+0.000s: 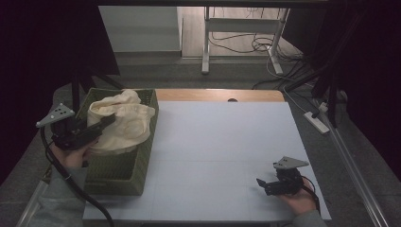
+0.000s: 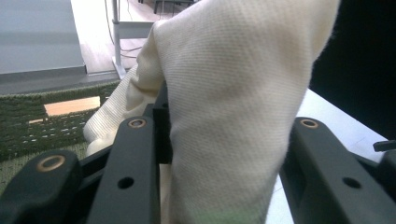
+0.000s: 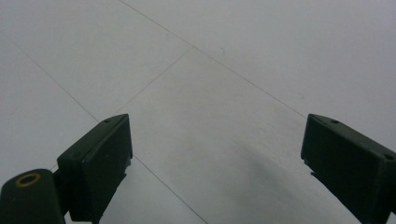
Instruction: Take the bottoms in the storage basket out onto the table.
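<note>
cream cloth (image 2: 233,116) was clamped in left tool (image 1: 97,128) above green basket (image 1: 137,165). right tool (image 1: 267,184) rested apart on desk (image 1: 217,142). next move probably needed lifting the cloth out.

Basket (image 1: 123,165) interior under cream cloth (image 1: 124,124)

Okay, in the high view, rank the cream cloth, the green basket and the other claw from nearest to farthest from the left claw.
1. Cream cloth: clamped in the left claw, over the basket.
2. Green basket: right under that claw, at the table's left edge.
3. Right claw: far across the white table, near its front right corner, open above the bare surface.
</note>
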